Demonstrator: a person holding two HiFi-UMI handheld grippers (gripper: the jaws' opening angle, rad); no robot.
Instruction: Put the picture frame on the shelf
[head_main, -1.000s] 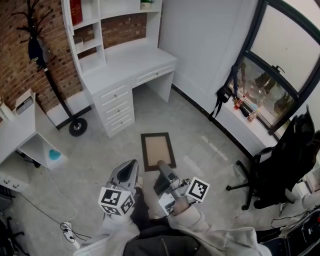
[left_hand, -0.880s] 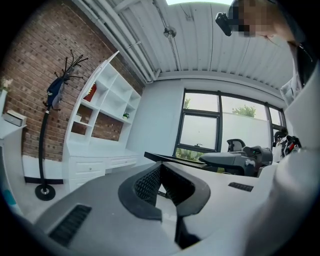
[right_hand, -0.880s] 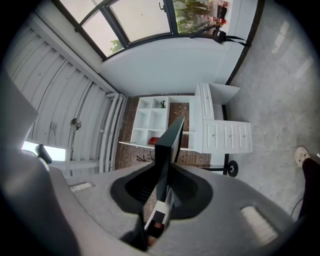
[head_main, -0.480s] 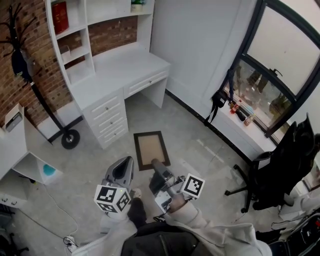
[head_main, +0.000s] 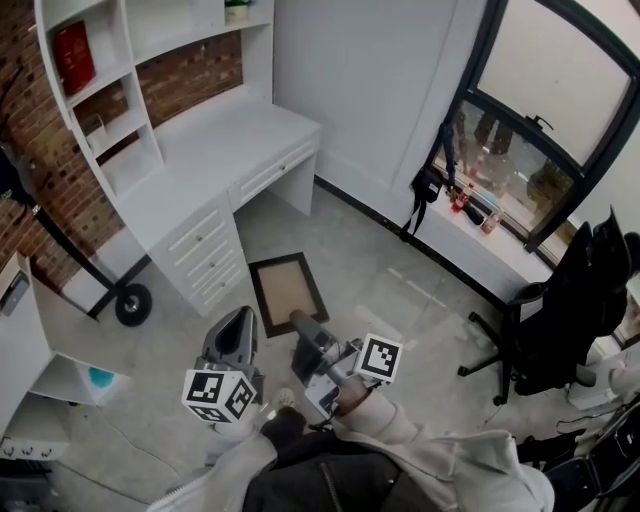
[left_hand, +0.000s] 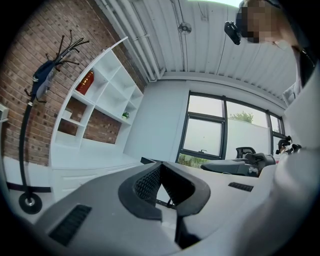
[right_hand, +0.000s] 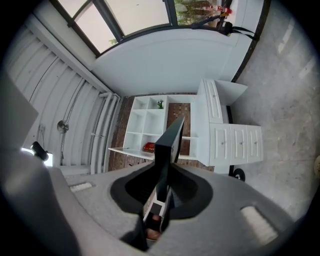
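Note:
A dark picture frame (head_main: 288, 288) with a brown panel is held out flat over the grey floor, and my right gripper (head_main: 303, 325) is shut on its near edge. In the right gripper view the frame (right_hand: 169, 145) stands edge-on between the jaws of that gripper (right_hand: 165, 167). My left gripper (head_main: 240, 325) hangs beside it on the left, shut and empty, and the tips of this gripper (left_hand: 160, 167) meet in its own view. The white shelf unit (head_main: 110, 130) rises over the desk (head_main: 225, 140) ahead on the left, and the shelf unit (right_hand: 150, 125) lies straight beyond the frame.
A red book (head_main: 75, 55) stands on an upper shelf. A coat stand's wheeled base (head_main: 132, 305) sits left of the desk drawers (head_main: 205, 260). A black office chair (head_main: 560, 330) is at the right, with bottles (head_main: 470, 205) on the sill under the window (head_main: 540, 120). A low white table (head_main: 40, 340) stands at far left.
The room has slid left and down in the head view, and the desk and shelves look nearer. The frame stays in the right gripper; both grippers keep their places relative to me.

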